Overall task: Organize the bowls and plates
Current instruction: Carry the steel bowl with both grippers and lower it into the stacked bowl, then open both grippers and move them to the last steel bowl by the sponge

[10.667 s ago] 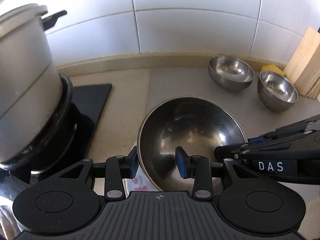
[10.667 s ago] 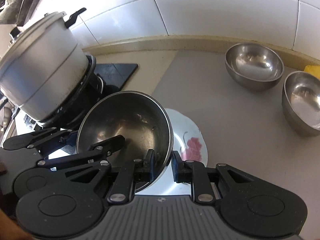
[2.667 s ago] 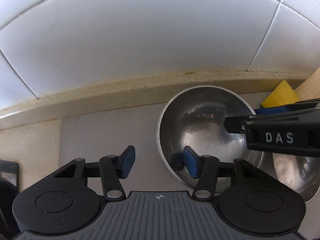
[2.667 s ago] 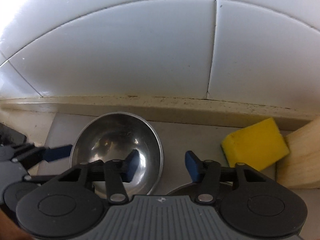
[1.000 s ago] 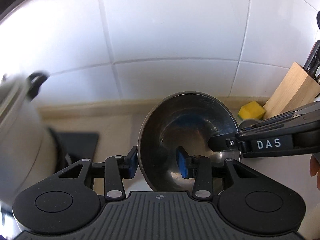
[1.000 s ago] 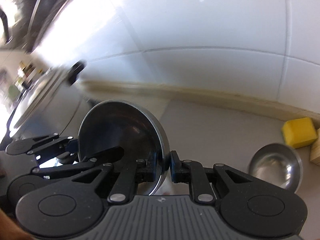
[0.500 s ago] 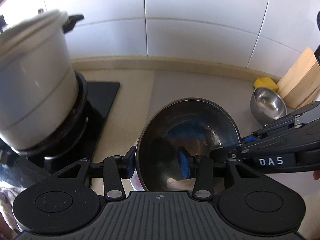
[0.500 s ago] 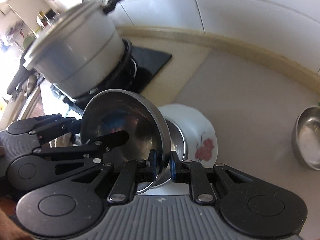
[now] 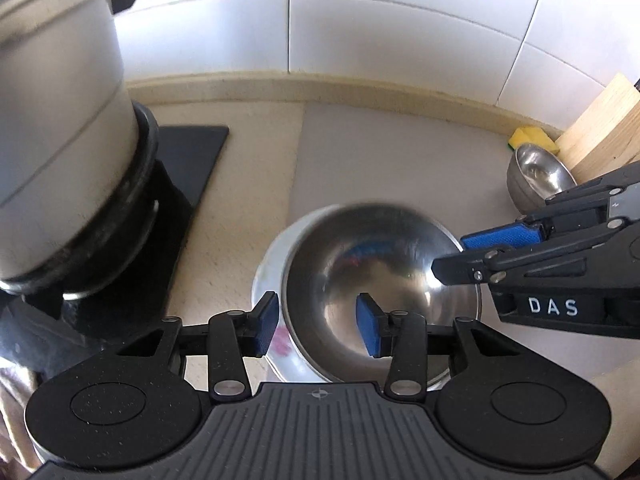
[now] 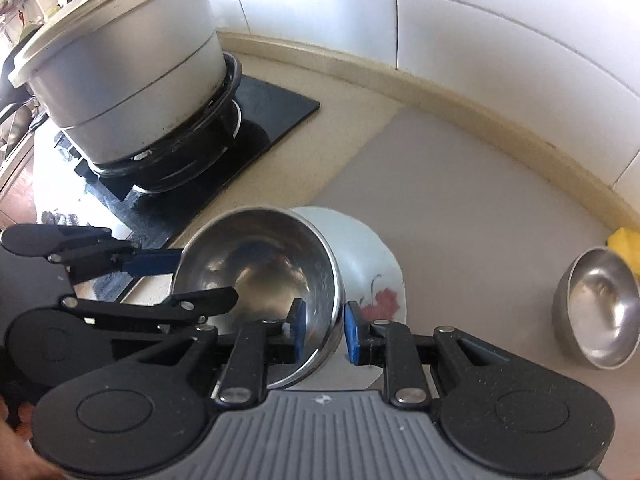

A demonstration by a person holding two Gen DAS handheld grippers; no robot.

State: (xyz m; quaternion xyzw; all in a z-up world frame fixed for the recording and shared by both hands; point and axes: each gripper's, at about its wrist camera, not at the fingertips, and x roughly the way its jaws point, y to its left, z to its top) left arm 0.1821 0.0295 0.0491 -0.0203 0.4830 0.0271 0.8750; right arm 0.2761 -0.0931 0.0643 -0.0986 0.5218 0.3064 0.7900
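A steel bowl (image 9: 380, 276) (image 10: 260, 268) sits over a white flowered plate (image 9: 268, 280) (image 10: 372, 272) on the counter; whether another bowl lies under it I cannot tell. My left gripper (image 9: 316, 326) is open, its fingers either side of the bowl's near-left rim, apart from it. My right gripper (image 10: 325, 330) is open, its fingers either side of the bowl's right rim; it also shows in the left wrist view (image 9: 460, 256). Another steel bowl (image 9: 536, 178) (image 10: 600, 304) stands apart at the right.
A big lidded pot (image 9: 52, 120) (image 10: 120, 64) stands on a black gas stove (image 9: 176, 184) at the left. A yellow sponge (image 9: 530, 138) and a wooden knife block (image 9: 600, 128) are at the back right. A tiled wall backs the counter.
The bowl, held lifted and tilted by both grippers, has come down onto the plate. Both grippers have opened and let go of its rim.
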